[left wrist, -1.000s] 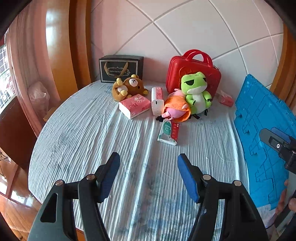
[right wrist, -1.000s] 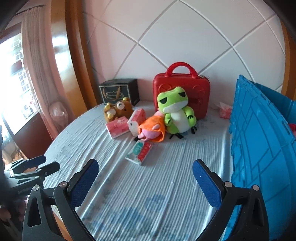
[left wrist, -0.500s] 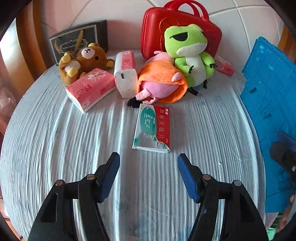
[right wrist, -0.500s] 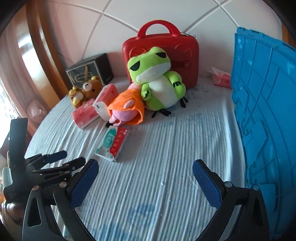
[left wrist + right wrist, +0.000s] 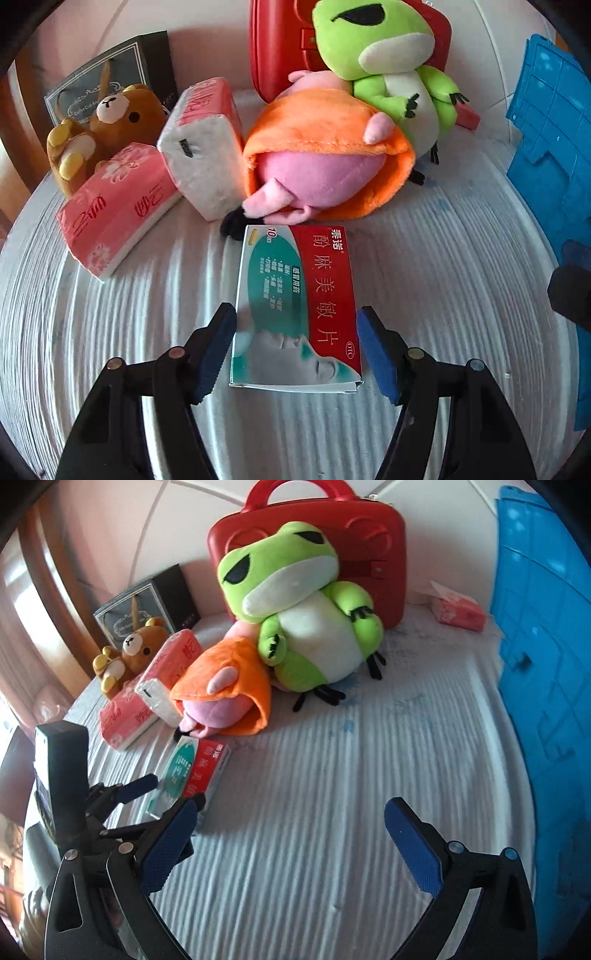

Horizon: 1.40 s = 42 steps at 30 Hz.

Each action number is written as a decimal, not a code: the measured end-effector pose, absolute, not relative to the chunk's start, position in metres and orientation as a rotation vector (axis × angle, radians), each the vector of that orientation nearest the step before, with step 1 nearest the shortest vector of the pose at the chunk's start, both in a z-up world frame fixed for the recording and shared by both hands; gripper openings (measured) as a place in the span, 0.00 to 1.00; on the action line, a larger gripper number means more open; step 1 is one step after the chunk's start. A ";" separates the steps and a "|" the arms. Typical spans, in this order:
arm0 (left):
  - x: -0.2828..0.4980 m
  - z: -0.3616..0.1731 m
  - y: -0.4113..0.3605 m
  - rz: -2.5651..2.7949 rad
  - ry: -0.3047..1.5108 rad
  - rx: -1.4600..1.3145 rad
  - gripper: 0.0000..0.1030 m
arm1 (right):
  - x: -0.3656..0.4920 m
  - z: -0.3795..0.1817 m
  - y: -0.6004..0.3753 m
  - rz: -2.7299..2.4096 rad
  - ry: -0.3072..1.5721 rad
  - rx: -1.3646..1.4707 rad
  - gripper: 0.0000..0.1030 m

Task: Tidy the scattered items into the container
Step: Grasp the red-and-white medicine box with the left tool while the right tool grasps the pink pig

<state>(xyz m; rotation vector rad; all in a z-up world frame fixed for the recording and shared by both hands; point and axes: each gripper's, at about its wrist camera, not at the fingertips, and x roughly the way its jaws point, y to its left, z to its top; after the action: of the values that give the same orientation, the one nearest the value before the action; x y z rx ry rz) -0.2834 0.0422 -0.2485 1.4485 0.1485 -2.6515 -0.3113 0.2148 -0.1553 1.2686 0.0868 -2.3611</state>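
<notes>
- Left claw [image 5: 295, 347] is straddling the near end of the medicine box [image 5: 295, 306]; jaws are opening, box sitting between the pads, slim gaps showing on both sides, so nothing is being gripped yet.
- Medicine box is lying flat on the bench [image 5: 443, 295], long axis running straight away from the left claw, in line with its pointing direction; the pads are facing the box's two long sides, so the grasp would be going across the short width.
- Left claw is pitching steeply down at the box, roughly level across the fingers, no obvious twist against the box edges.
- Left claw is clearly the nearer one: in the right wrist view the medicine box [image 5: 192, 771] is sitting well to the left of the right claw [image 5: 291, 842].
- Right claw is hanging wide open over bare bench, tilted down, holding nothing.
- Just beyond the medicine box's far end: the pink-and-orange plush [image 5: 321, 162], its dark foot almost touching the box corner; I'd judge a forward overshoot risks nudging it.
- Left of the box: two pink tissue packs [image 5: 118, 206], bear plush [image 5: 107, 125] behind them.
- Further back: green frog plush [image 5: 391, 62] leaning on the red case [image 5: 280, 44].
- Blue container [image 5: 550, 140] is standing well right of the box, so the carry is going rightward.
</notes>
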 end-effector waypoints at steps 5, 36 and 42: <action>-0.306 -0.261 0.031 -2.584 0.153 1.535 0.72 | -0.330 -0.158 0.180 -2.322 0.123 1.248 1.00; -0.250 -0.225 -0.013 -2.575 0.310 1.361 0.70 | -0.367 -0.209 0.123 -2.121 0.104 1.307 0.73; -0.207 -0.222 0.007 -2.573 0.301 1.412 0.70 | -0.285 -0.213 0.167 -2.042 0.117 1.439 0.77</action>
<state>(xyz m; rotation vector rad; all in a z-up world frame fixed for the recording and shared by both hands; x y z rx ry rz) -0.2073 0.0068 -0.2218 1.4117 0.3009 -2.5730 -0.2854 0.1665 -0.2133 1.4386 0.1166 -2.0423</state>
